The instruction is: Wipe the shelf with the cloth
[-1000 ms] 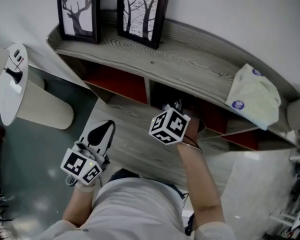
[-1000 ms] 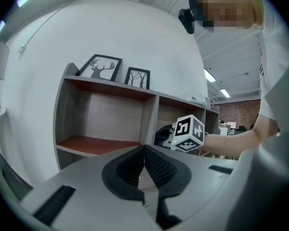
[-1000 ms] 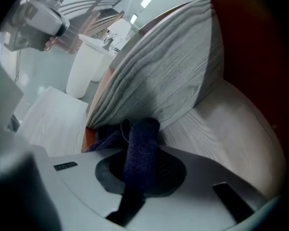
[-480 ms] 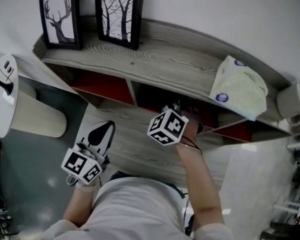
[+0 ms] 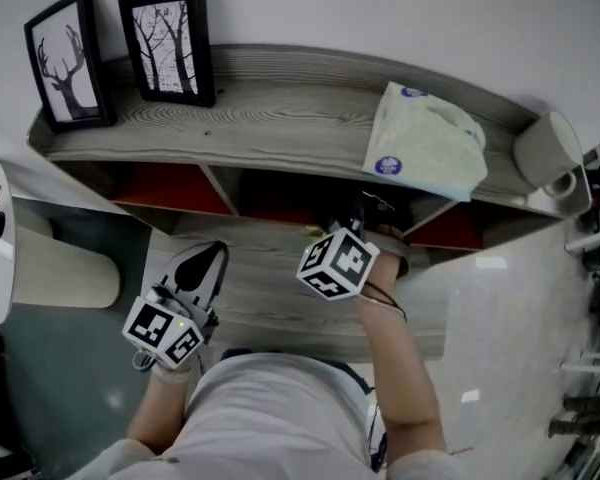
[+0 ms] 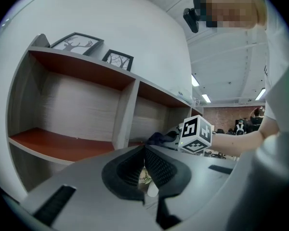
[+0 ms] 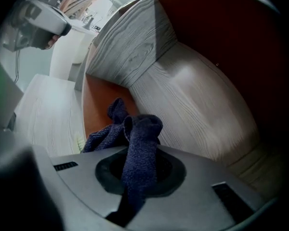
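Grey wood-grain shelf [image 5: 280, 118] with red-brown compartments, set against a white wall. Top board, left: two framed pictures [image 5: 168, 43]. Left tongs [image 6: 145, 170], held low in front of the shelf, are pressed together. Right tongs [image 7: 139, 162] reach into a middle compartment, pinching the dark blue cloth [image 7: 135, 134], whose free end bunches over the compartment's red-brown floor. Top board, right: a tissue pack [image 5: 425, 153].

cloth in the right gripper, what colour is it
Dark navy blue with a coarse woven texture. The cloth shows best in the right gripper view.
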A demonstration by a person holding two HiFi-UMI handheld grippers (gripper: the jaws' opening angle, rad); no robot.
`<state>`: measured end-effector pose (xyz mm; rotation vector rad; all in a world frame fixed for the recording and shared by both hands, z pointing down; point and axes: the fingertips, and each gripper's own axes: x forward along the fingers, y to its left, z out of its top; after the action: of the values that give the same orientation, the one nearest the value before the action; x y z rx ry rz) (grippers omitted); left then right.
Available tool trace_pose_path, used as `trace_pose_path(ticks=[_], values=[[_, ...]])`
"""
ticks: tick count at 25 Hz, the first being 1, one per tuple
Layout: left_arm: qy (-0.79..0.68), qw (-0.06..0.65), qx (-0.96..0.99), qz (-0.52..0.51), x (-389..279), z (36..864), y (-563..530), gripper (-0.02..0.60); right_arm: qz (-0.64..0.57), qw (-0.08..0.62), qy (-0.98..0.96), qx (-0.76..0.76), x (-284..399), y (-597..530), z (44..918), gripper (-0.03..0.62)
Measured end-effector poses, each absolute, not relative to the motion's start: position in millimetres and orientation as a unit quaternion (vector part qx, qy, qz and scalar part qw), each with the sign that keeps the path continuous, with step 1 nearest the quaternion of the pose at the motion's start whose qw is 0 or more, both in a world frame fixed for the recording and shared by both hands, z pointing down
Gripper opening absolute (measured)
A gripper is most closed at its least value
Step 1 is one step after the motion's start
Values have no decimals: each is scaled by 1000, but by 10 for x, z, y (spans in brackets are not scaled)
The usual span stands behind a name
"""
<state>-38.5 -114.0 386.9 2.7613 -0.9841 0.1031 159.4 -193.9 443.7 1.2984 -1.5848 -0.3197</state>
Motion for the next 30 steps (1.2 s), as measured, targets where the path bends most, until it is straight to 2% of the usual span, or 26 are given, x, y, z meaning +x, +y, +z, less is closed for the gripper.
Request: trace_pose_path(ticks=[9, 22, 30], values=[[-290, 100, 951, 35, -164, 3849, -1136, 15, -98, 523, -609, 589, 1980, -1560, 4445, 28], [-277, 114, 953, 35, -253, 3904, -1192, 15, -86, 584, -556, 585, 2066, -1719, 4483, 28], [-280, 118, 952, 39, -275, 3944, -1208, 15, -72, 569, -565, 593, 2118, -2027, 4507, 25]])
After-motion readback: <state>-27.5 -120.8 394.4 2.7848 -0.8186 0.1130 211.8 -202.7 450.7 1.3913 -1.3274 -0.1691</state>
